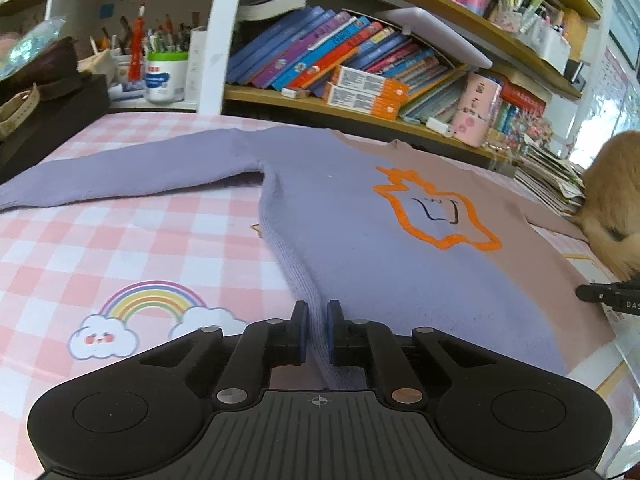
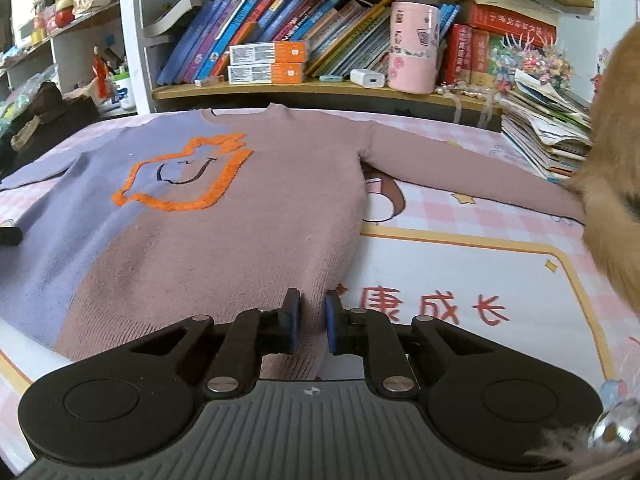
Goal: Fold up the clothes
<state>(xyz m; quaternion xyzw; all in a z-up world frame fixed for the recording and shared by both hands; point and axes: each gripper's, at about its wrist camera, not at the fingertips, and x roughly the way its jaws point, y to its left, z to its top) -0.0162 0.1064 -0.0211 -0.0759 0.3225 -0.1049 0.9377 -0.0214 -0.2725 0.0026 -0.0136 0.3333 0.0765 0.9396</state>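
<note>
A knitted sweater, half lilac and half dusty pink, lies flat and face up on the checked tablecloth. An orange outlined figure with a smile sits on its chest. Both sleeves are spread out sideways. My left gripper is at the lilac side's lower edge, pads pressed on a raised ridge of knit. In the right wrist view the sweater runs toward the shelf, and my right gripper pinches the pink side's lower corner. The right gripper's black tip shows at the far right of the left wrist view.
A bookshelf with books, orange boxes and a pink cup stands behind the table. A pile of magazines sits at the back right. Something tan and furry rests on the pink sleeve's end. Dark bags lie at the back left.
</note>
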